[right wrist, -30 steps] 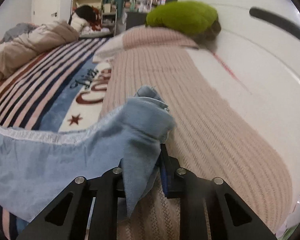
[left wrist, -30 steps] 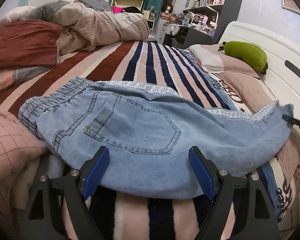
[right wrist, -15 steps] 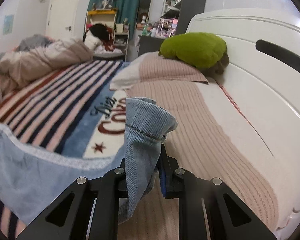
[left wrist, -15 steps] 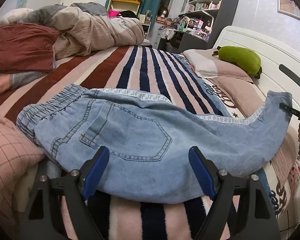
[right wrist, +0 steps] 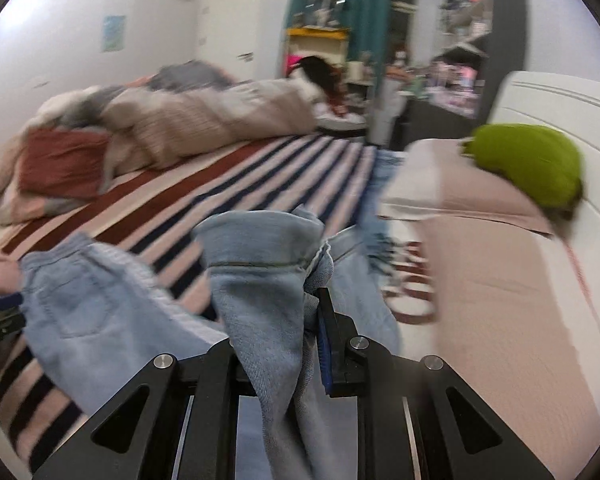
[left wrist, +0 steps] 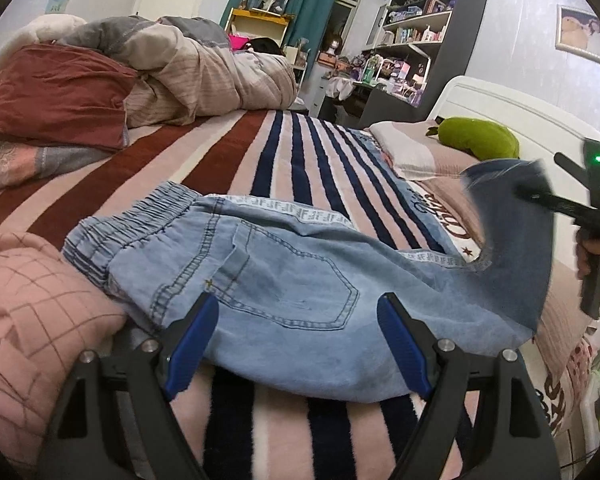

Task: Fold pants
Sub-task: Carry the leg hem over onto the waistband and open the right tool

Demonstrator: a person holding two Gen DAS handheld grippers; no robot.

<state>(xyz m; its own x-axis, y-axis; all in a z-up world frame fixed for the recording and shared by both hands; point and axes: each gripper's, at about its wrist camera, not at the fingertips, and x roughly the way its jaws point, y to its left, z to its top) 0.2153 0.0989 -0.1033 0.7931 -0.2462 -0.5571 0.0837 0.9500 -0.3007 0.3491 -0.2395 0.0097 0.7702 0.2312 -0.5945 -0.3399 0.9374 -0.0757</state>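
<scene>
Light blue denim pants lie on a striped blanket, elastic waistband at the left, back pocket facing up. My left gripper is open, its blue pads either side of the seat area, just above the cloth. My right gripper is shut on the pants' leg hem and holds it lifted off the bed. In the left wrist view the raised leg end hangs from the right gripper at the far right.
A pink checked cloth lies at the left. Rumpled bedding and a red pillow sit at the far end. A pillow with a green plush toy and the white headboard are at the right.
My right gripper has lifted the leg hem higher and swung it left toward the waistband. The left gripper has stayed open over the seat.
</scene>
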